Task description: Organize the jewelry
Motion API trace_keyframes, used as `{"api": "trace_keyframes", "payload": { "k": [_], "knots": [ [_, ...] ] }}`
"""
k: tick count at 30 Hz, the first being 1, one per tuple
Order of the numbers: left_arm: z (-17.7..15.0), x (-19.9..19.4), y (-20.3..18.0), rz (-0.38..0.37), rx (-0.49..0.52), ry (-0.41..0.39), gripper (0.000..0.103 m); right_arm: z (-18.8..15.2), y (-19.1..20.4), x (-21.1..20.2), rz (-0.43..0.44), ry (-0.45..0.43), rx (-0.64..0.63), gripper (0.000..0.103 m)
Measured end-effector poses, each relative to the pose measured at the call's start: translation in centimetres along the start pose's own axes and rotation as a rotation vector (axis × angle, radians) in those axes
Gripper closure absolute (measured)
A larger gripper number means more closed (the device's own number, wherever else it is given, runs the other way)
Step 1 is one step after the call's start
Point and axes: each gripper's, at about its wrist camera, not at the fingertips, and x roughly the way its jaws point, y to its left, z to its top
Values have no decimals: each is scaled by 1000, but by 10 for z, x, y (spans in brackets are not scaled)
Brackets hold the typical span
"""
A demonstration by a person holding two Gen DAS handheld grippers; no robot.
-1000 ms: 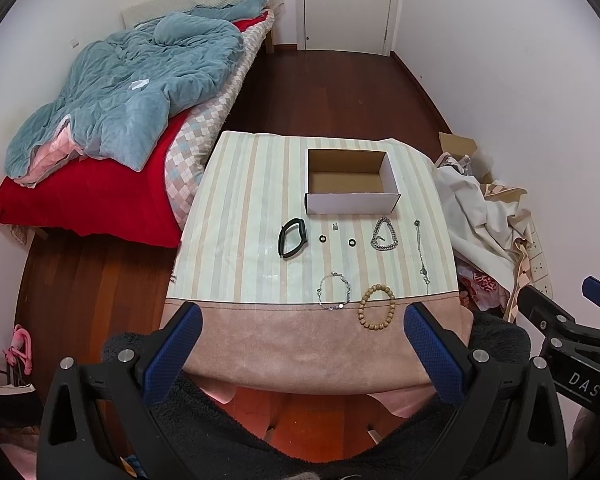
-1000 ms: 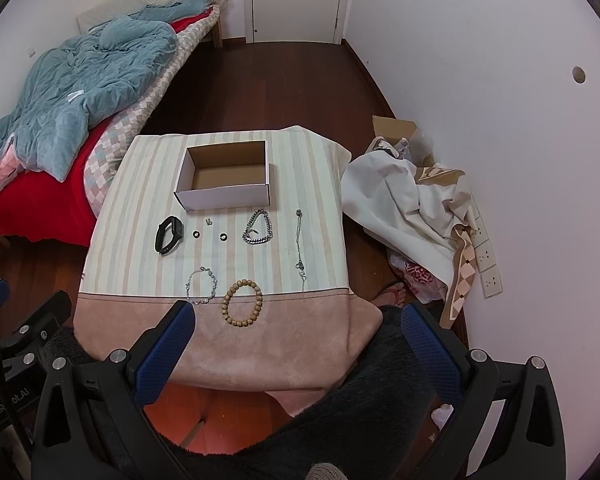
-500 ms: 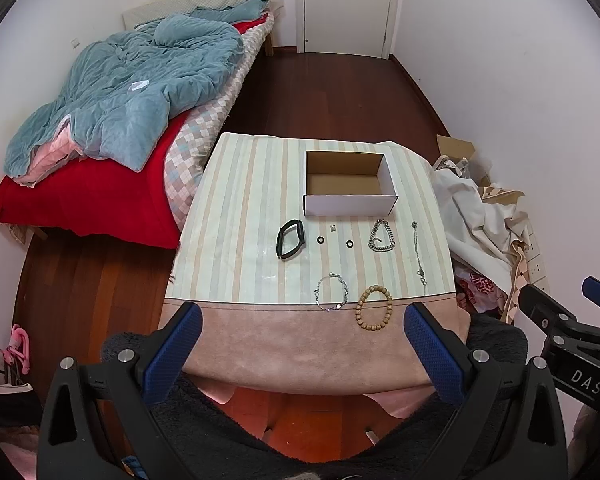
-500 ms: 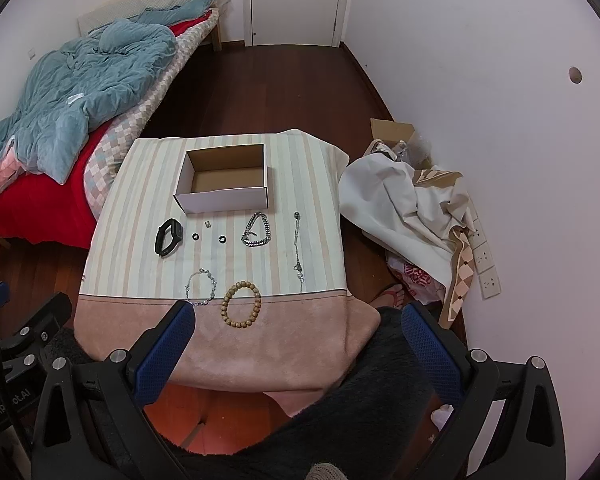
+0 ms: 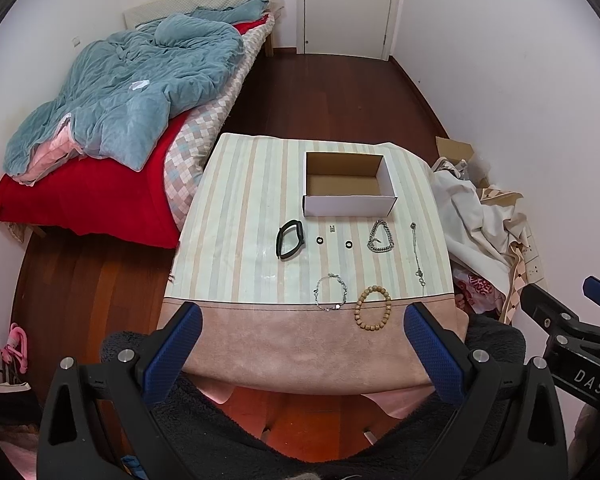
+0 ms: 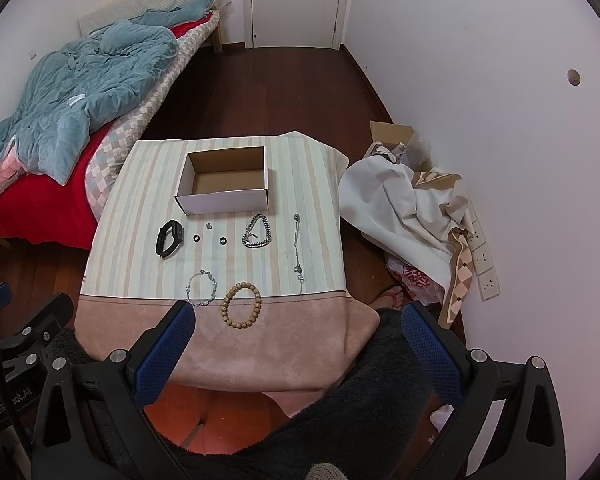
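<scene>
Both claws are held wide open and empty, above and short of the tabletop: left claw, right claw. Jewelry is laid out ahead of them, none yet in the box at the far side. Nearest is the bead bracelet, just ahead of the right claw and left of its centre; in the left view it lies right of centre. The right claw is judged nearer.
</scene>
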Motion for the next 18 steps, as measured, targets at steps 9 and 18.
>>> {"api": "trace_keyframes", "payload": {
  "k": [9,18],
  "knots": [
    [2,-2,-1,-2,-5,-7,0,1,-2,-2,3,-3,-1,0],
    [0,-8,0,-6,-13,-21,0,-1,-1,-7,3,-13,-5,0]
  ]
}}
